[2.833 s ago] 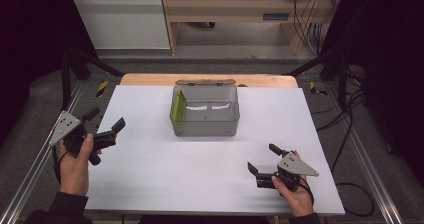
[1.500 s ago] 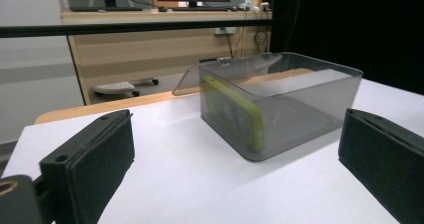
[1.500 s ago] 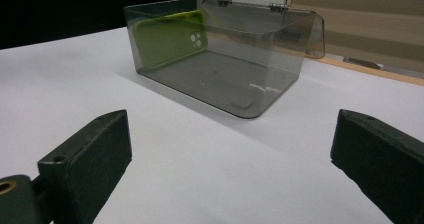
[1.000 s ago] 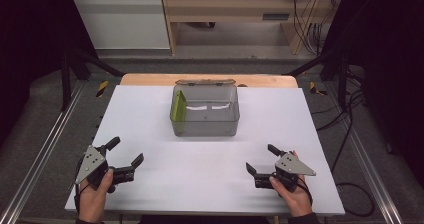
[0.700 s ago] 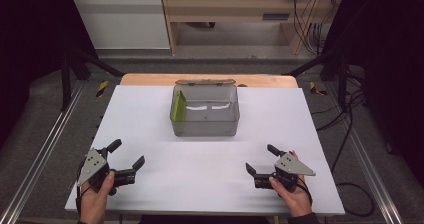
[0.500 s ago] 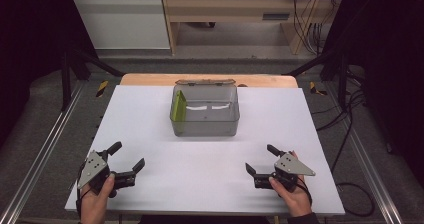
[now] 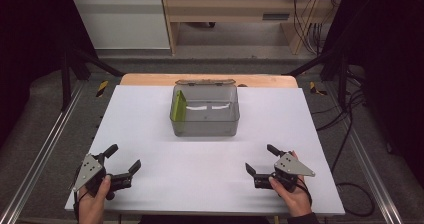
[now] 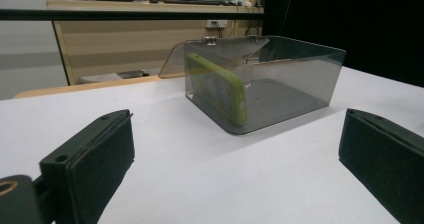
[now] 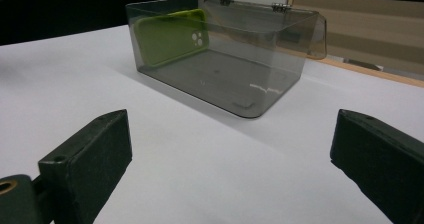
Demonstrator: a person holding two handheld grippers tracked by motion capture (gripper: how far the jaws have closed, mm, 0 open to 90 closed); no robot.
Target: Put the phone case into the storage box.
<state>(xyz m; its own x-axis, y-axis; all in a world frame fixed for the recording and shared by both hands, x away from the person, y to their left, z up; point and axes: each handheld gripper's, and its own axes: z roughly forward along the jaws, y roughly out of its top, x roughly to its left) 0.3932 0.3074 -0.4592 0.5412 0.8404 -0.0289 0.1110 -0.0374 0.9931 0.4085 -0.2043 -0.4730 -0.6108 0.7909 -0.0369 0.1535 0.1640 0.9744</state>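
A smoky clear plastic box with its hinged lid folded back stands at the middle of the white table. A lime-green phone case leans upright against the box's left inner wall; the same case appears through the wall in both gripper views. My left gripper rests low at the table's near left corner, open and holding nothing. At the near right, my right gripper is also open and holds nothing. Both point toward the box from well short of it.
Metal rails run along both sides of the table, with black cables on the floor at the right. A wooden bench stands beyond the far edge. Bare white surface lies between the grippers and the box.
The left hand has drawn its gripper back from the table's left middle to the near left corner, then settled. The right gripper has stayed put.
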